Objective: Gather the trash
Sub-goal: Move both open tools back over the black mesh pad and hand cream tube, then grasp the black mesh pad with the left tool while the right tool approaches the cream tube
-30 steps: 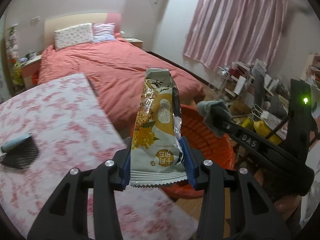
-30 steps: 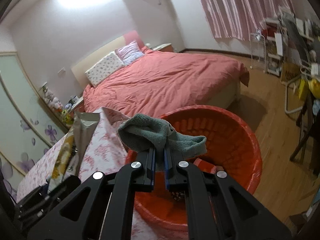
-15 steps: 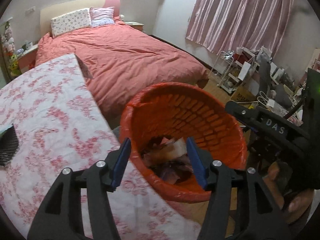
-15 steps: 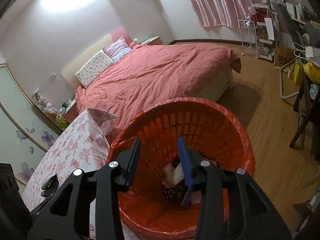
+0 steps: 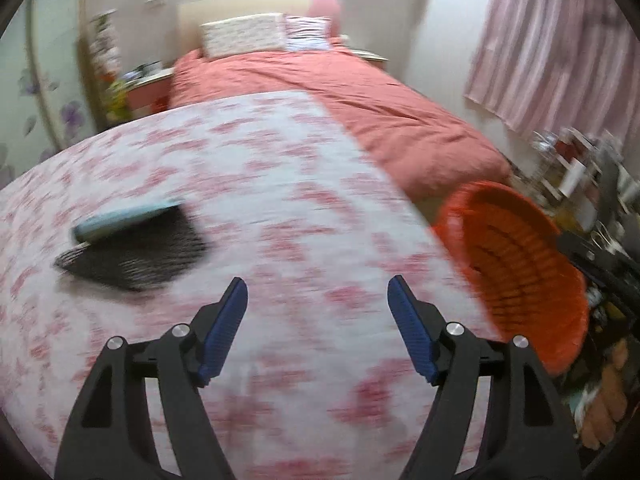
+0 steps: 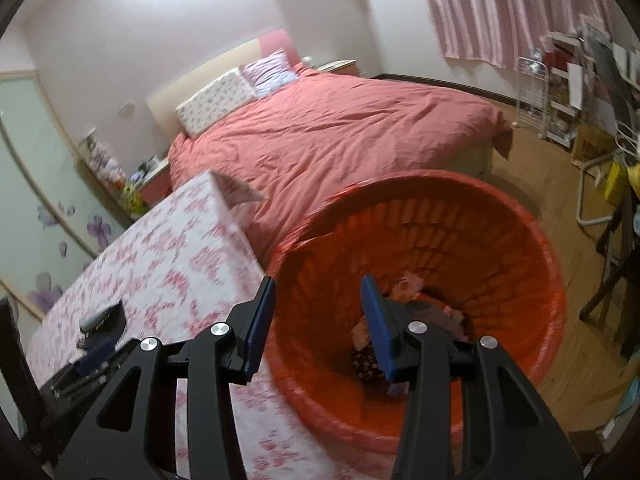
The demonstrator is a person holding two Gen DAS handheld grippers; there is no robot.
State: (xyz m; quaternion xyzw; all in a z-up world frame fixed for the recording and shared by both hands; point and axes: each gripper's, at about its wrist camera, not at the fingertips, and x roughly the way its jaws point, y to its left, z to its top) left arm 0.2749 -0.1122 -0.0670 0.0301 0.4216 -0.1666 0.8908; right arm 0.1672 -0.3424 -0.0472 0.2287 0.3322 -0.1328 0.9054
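Bedroom: bed with a salmon-red duvet (image 6: 328, 136), pink striped curtains (image 6: 500, 8), wood floor. Nearer the cameras, a table under a white cloth with pink floral print (image 5: 280, 208).

Left gripper (image 5: 316, 320): blue pads spread wide, jaws have just been opening further, nothing between them. It points down at the tablecloth; view is motion-blurred. Ahead and to its left on the cloth lies a dark mesh pouch (image 5: 136, 252) with a pale blue-green strip (image 5: 120, 220) along its far edge; what the strip is, can't tell through the blur. Orange-red trash basket (image 5: 516, 272) sits off to its right, past the table edge.

Right gripper (image 6: 316, 320): released, jaws have just been opening, moderate gap, nothing gripped. It hangs over the near rim of the trash basket (image 6: 520, 240), left finger over the rim by the table, right finger over the basket interior. Straight ahead and below, collected trash (image 6: 408, 312) lies at the basket bottom: crumpled wrappers and cloth, mixed, individual pieces hard to separate. Table is to its left, touching or just beside the basket. The mesh pouch (image 6: 106, 318) shows far left on the cloth.
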